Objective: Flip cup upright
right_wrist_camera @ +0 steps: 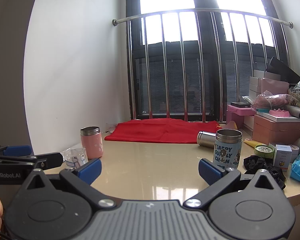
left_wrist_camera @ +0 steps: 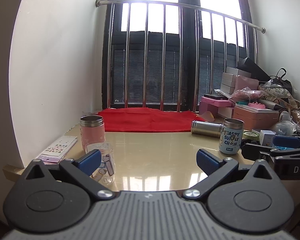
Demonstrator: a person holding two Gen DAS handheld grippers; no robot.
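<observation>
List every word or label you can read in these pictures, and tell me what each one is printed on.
"HAPPY SUPPLY CHAIN", partly hidden by a cartoon: upright light-blue steel-rimmed cup.
"STAR", small tag: same cup, in the left view.
"GenRobot.AI": black side of the left hand-held gripper.
"DAS", cut off: black side of the right hand-held gripper.
Too small or blurred: small white bee-printed box, pastel sticker sheet.

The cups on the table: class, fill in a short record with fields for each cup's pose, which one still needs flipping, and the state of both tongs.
pink cup: upright, open mouth up, back left of the table
blue printed cup: upright, open mouth up, right side
steel cup: lying on its side by the red cloth, behind the blue cup
clear sticker glass: standing in front of the pink cup; which end is up is unclear
needs flipping: steel cup
left tongs: open, empty, above the table
right tongs: open, empty, above the table
</observation>
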